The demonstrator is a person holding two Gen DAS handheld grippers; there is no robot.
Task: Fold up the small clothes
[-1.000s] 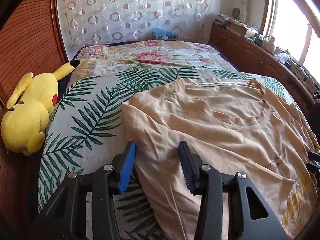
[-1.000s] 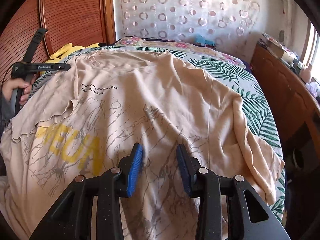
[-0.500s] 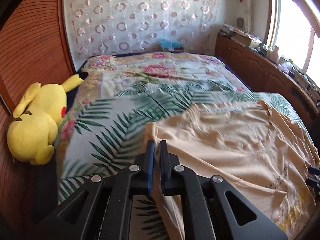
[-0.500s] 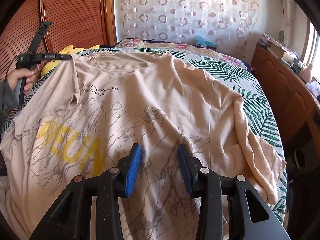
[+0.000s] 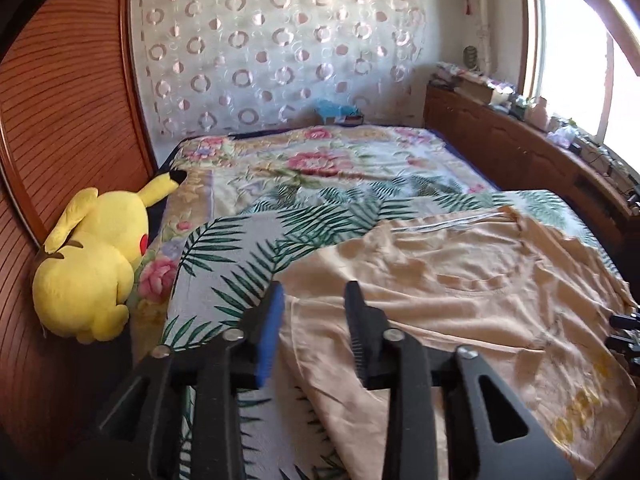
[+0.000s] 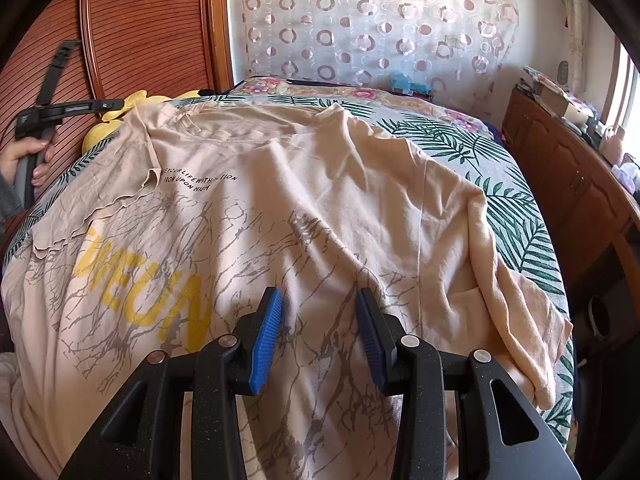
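Note:
A beige T-shirt [image 6: 300, 200] with yellow letters and a grey crackle print lies spread on the bed, one sleeve folded in over the chest. My right gripper [image 6: 319, 308] hovers open above the shirt's lower front, with only flat cloth beneath it. In the left wrist view my left gripper [image 5: 314, 300] is opening over the T-shirt [image 5: 460, 300] at its edge; cloth lies under the jaws and the pads do not press it. The right wrist view shows the left gripper [image 6: 114, 104] from the side, a hand [image 6: 28, 156] holding it beside the folded sleeve.
The bed cover [image 5: 248, 248] has green fern and flower prints. A yellow plush toy [image 5: 92, 268] lies at the bed's left edge against a ribbed wooden panel [image 5: 60, 120]. A wooden cabinet [image 5: 520, 152] with clutter runs along the right, under a window.
My left gripper shut on the shirt's sleeve edge, lifted it, then parted again as it rose; the sleeve now lies draped over the chest. The right gripper has stayed where it was.

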